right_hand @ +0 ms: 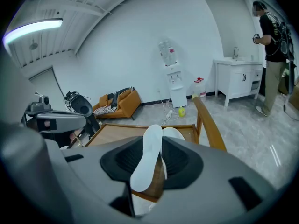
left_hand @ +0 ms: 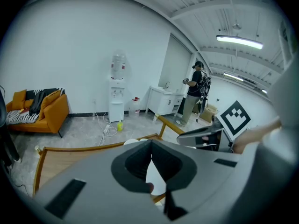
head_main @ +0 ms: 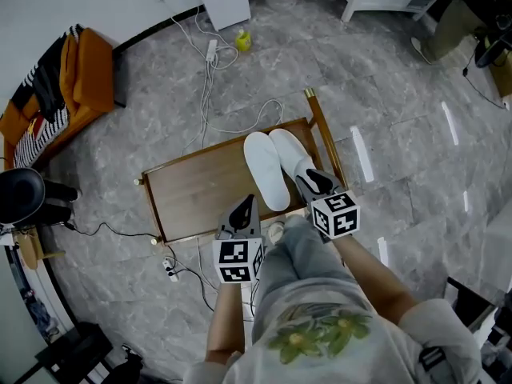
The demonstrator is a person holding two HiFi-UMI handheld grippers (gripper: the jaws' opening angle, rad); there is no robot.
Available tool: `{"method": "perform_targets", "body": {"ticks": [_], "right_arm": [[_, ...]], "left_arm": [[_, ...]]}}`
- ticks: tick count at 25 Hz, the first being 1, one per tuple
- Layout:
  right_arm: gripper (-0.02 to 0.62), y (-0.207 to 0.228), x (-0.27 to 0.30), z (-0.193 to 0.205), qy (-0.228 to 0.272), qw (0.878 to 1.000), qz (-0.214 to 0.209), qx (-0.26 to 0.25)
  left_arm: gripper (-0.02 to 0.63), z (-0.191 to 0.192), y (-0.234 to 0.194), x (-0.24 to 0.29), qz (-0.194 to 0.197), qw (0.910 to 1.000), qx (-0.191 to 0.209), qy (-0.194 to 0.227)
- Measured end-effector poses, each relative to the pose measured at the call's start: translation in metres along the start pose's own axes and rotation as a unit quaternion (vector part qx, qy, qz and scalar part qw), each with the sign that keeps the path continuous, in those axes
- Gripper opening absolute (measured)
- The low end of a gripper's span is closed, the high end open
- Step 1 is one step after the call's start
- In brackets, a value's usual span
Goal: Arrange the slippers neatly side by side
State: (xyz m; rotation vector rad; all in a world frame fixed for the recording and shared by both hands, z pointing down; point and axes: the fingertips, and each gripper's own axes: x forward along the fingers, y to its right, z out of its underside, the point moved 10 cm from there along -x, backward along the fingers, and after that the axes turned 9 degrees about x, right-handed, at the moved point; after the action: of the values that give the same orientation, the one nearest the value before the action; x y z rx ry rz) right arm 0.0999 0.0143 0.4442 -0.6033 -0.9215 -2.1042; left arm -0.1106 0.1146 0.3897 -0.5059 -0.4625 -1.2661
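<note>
Slippers (head_main: pixel 276 165) look basically sorted already: the white pair lies touching, side by side, at the right end of the wooden worktop (head_main: pixel 200 186). The left gripper (head_main: pixel 242 214) has its fingers pressed together on nothing. The right gripper (head_main: pixel 316 181) has its fingers spread, holding nothing. Both hover over the near edge. I'd guess only a tiny straighten is left, if anything.

Two white slippers (head_main: pixel 266 174) lie side by side on a table (head_main: pixel 196 189); left gripper (head_main: pixel 244 207) and right gripper (head_main: pixel 315 182) are near its front edge.
</note>
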Motion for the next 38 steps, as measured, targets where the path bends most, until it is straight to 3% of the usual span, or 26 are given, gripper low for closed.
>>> {"method": "perform_targets", "body": {"ticks": [9,13,18,30,38], "right_arm": [[0.124,0.015,0.013,-0.003,-0.024,1.0,0.005,0.009],[0.13,0.016,0.028,-0.006,-0.032,0.999,0.019,-0.023],[0.189,0.023,0.054,-0.006,-0.057,0.996,0.037,-0.053],[0.216,0.025,0.104,0.007,-0.084,0.986,0.072,-0.122],[0.218,0.038,0.116,0.022,-0.103,0.983,0.086,-0.124]], "left_arm": [[0.017,-0.007,0.006,0.01,-0.017,0.9999,0.001,-0.002],[0.017,-0.008,0.006,0.016,-0.029,0.9996,-0.008,0.0],[0.017,-0.003,0.002,0.026,-0.035,0.9991,-0.022,0.001],[0.017,0.014,-0.022,0.067,0.017,0.9996,-0.008,-0.023],[0.017,0.035,-0.023,0.079,0.036,0.9984,-0.005,-0.044]]}}
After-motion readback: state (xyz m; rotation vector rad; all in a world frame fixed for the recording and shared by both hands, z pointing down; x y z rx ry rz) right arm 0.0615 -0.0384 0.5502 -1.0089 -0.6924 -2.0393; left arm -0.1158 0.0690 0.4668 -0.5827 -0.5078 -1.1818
